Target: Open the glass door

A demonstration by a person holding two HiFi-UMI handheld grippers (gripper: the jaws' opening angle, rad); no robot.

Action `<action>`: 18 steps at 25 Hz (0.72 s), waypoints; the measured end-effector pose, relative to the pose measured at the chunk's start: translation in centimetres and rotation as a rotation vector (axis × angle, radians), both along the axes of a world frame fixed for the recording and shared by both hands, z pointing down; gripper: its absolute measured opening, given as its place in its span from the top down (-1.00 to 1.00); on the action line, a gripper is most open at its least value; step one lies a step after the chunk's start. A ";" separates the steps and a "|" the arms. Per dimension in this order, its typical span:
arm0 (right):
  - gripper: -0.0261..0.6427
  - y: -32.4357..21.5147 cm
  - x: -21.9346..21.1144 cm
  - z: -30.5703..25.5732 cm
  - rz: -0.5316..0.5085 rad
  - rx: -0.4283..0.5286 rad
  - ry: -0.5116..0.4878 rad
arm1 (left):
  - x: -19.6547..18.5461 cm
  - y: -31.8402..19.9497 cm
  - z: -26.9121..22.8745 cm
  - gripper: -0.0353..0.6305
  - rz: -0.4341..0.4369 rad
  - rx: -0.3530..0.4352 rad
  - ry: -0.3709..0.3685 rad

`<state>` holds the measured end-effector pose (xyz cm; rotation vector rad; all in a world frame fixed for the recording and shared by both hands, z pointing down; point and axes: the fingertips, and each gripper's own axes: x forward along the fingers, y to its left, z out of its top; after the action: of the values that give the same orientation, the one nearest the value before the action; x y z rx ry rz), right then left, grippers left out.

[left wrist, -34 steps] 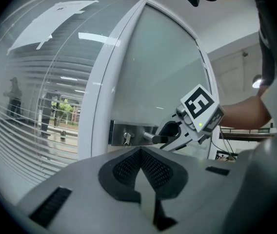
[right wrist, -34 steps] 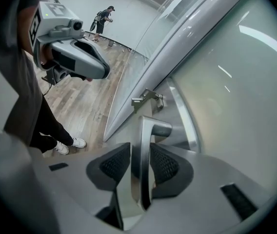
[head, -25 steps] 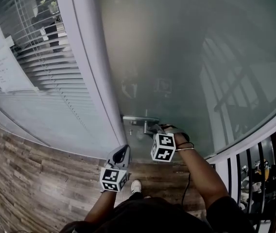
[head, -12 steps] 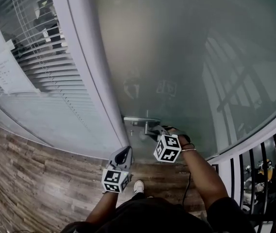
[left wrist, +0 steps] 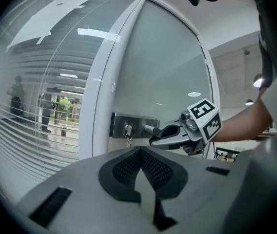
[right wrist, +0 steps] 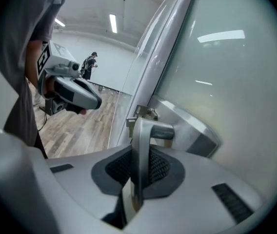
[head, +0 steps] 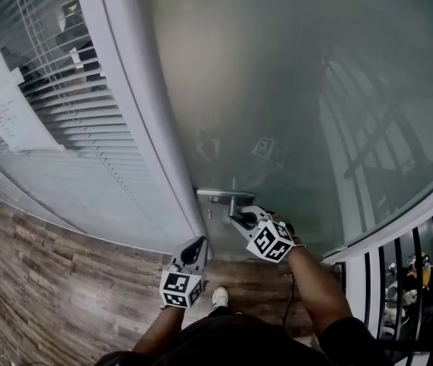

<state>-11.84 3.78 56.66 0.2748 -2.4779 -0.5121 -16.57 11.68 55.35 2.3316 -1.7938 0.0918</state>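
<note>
One handle [right wrist: 141, 147]: a brushed-metal lever, a flat-sided bar bent off a round spindle [left wrist: 150, 129]. It sits on a rectangular steel lock plate [head: 218, 194] at the door's left edge, low in the head view. It slants down from the plate, which I judge to be the latch being pressed free.
Glass door [head: 277, 90]: a smooth frosted pane directly ahead, filling the head view's centre and right. Its edge lies against the white frame post [head: 136, 105], so I judge it not yet swung.
Right gripper [head: 240, 219]: jaws narrow and clamped on the lever. The dark ribbed pads [right wrist: 160, 167] press its flat sides, with the bar running lengthwise between them. The grip sits towards the free end, judged for leverage.
Left gripper [head: 191, 247]: jaws together with nothing between them. It is held below and left of the plate, apart from the door and pointing at the lock. I judge it idle and kept out of the way.
Key [left wrist: 128, 131]: small and metal, hanging in the plate beside the spindle.
Surroundings: a side pane [head: 87, 166] with horizontal blinds [head: 56, 75] and a paper notice [head: 7, 113], a wood-plank floor [head: 41, 280], and dark railing bars [head: 399, 280] at right.
</note>
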 end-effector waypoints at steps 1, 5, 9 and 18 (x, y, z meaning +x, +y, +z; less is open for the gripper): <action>0.78 0.0 -0.2 0.0 -0.001 -0.016 -0.024 | -0.1 -0.1 0.2 0.89 -0.002 -0.006 0.000; 0.79 0.1 -0.2 0.5 -0.032 -0.046 -0.007 | 0.3 -0.8 0.6 0.89 0.017 -0.025 -0.008; 0.80 -0.1 0.0 0.6 -0.029 -0.036 -0.004 | 0.4 -2.0 0.3 0.89 0.018 0.001 -0.018; 0.79 -2.6 -1.0 1.0 0.001 -0.051 0.015 | 1.7 -4.4 0.7 0.89 0.083 -0.046 -0.010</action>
<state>-12.79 1.13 57.71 0.2507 -2.4719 -0.4479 -14.84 7.33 56.07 2.3776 -1.6815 0.1557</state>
